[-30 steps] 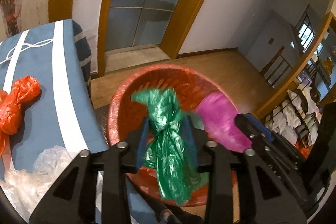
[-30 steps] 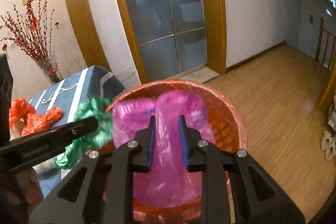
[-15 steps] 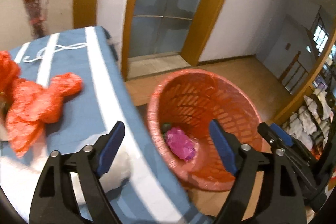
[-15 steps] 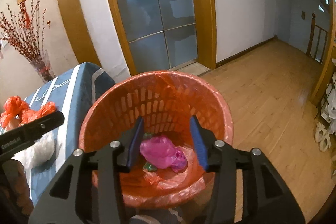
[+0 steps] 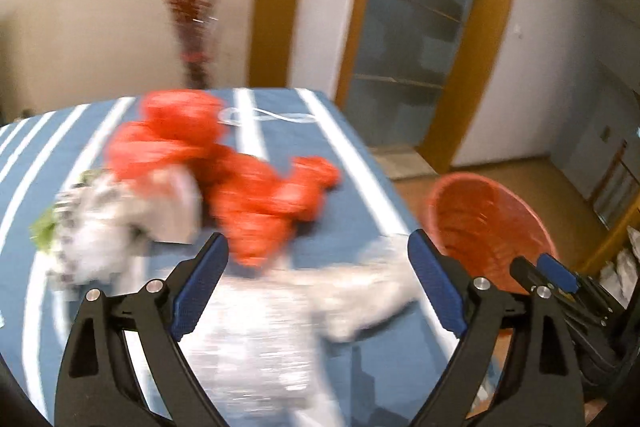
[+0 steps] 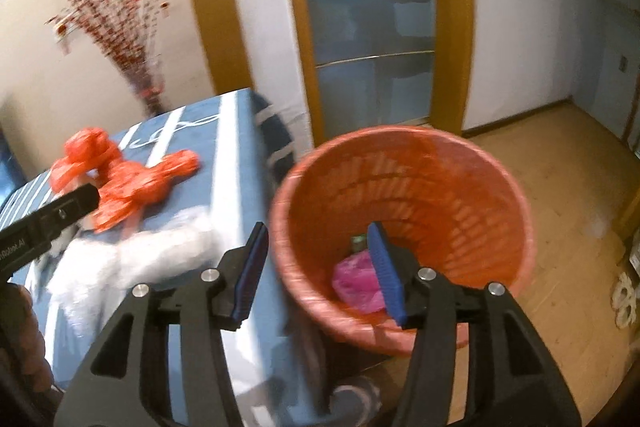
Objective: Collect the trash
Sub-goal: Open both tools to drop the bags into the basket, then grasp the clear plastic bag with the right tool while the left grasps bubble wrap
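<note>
- pink bag (image 6: 354, 281) lying in orange basket (image 6: 496, 183): done.
- orange bags (image 5: 256, 203) and clear bags (image 5: 256, 331) waiting on worktop (image 5: 344, 147): remaining.
- left hand-held gripper (image 5: 318, 285) and right hand-held gripper (image 6: 320, 269): jaws just been opening, standing apart, holding nothing.

Partly cut white lettering, "nRobot.AI", on the left gripper (image 6: 48, 223) side

Red-berry branches (image 6: 116, 23) in vase, glass door (image 6: 368, 27), wooden floor (image 6: 568, 187).
</note>
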Motion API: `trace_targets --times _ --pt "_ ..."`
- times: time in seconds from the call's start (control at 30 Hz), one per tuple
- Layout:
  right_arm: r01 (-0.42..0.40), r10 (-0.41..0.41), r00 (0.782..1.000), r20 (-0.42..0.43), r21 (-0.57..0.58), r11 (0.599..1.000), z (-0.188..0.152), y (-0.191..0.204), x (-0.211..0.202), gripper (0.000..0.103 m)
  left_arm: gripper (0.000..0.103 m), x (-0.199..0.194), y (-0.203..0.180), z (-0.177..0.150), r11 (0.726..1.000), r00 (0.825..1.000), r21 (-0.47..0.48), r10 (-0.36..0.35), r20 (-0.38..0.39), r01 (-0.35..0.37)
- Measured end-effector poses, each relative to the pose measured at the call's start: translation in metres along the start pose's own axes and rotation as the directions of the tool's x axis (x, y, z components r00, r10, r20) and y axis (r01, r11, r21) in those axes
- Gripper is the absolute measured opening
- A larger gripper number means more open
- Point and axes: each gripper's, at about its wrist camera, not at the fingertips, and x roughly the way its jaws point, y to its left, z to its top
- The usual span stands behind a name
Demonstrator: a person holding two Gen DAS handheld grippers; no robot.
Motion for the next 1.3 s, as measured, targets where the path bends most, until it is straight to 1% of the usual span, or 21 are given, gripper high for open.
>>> trace_targets --times 0.13,0.23,0.33,0.4,0.53,0.57,0.67,0.73,0.77,0.83,0.9,1.0,1.1,1.3 --pt "-0.050 0.049 0.999 -0.020 -0.049 0.998 -0.001 0.038 0.007 0.054 0.090 -0.011 0.040 -0.001 0.995 0.995 -0.039 0.090 0.044 -0.089" --pt "-0.072 0.069 0.997 -0.032 -0.074 0.995 -0.002 0.061 0.014 0.056 0.090 -0.020 0.072 -0.002 0.987 0.988 -0.084 0.141 0.071 -0.135" --pt "-0.090 0.087 0.995 -0.047 -0.082 0.993 0.001 0.082 0.023 0.060 0.090 -0.025 0.101 -0.001 0.976 0.981 -0.129 0.183 0.068 -0.173" --pt "-0.101 0.097 0.994 -0.052 -0.080 0.992 0.003 0.092 0.028 0.065 0.090 -0.023 0.120 0.000 0.968 0.975 -0.146 0.215 0.049 -0.206" --pt "-0.078 0.072 0.995 -0.073 -0.080 0.994 0.004 0.106 0.042 0.072 0.090 -0.022 0.149 -0.004 0.958 0.976 -0.192 0.216 -0.001 -0.212" --pt "-0.070 0.063 0.994 -0.086 -0.079 0.994 0.003 0.108 0.047 0.074 0.090 -0.025 0.153 -0.011 0.957 0.976 -0.198 0.217 -0.006 -0.213" --pt "-0.059 0.049 0.989 -0.136 -0.070 0.996 -0.001 0.109 0.060 0.074 0.090 -0.023 0.162 -0.016 0.954 0.975 -0.204 0.221 -0.015 -0.219" --pt "-0.064 0.054 0.986 -0.157 -0.057 0.996 -0.005 0.108 0.066 0.074 0.090 -0.026 0.160 -0.020 0.956 0.976 -0.198 0.217 -0.015 -0.216" --pt "-0.067 0.057 0.985 -0.165 -0.054 0.996 -0.007 0.109 0.068 0.073 0.090 -0.026 0.159 -0.021 0.957 0.977 -0.195 0.215 -0.015 -0.213" --pt "-0.080 0.069 0.983 -0.173 -0.061 0.995 -0.009 0.111 0.070 0.062 0.090 -0.025 0.157 -0.021 0.960 0.978 -0.188 0.208 -0.015 -0.207" --pt "-0.106 0.089 0.980 -0.176 -0.089 0.990 -0.011 0.116 0.071 0.046 0.090 -0.025 0.155 -0.021 0.963 0.980 -0.183 0.201 -0.014 -0.200" --pt "-0.112 0.089 0.983 -0.160 -0.136 0.984 -0.014 0.125 0.067 0.035 0.090 -0.025 0.148 -0.022 0.968 0.983 -0.168 0.185 -0.012 -0.184" --pt "-0.103 0.083 0.987 -0.138 -0.142 0.985 -0.013 0.124 0.061 0.031 0.090 -0.026 0.137 -0.023 0.976 0.986 -0.141 0.168 -0.006 -0.167" --pt "-0.019 0.011 0.998 -0.060 -0.133 0.991 -0.004 0.104 0.041 0.031 0.090 -0.021 0.103 -0.024 0.992 0.994 -0.067 0.110 -0.015 -0.111"
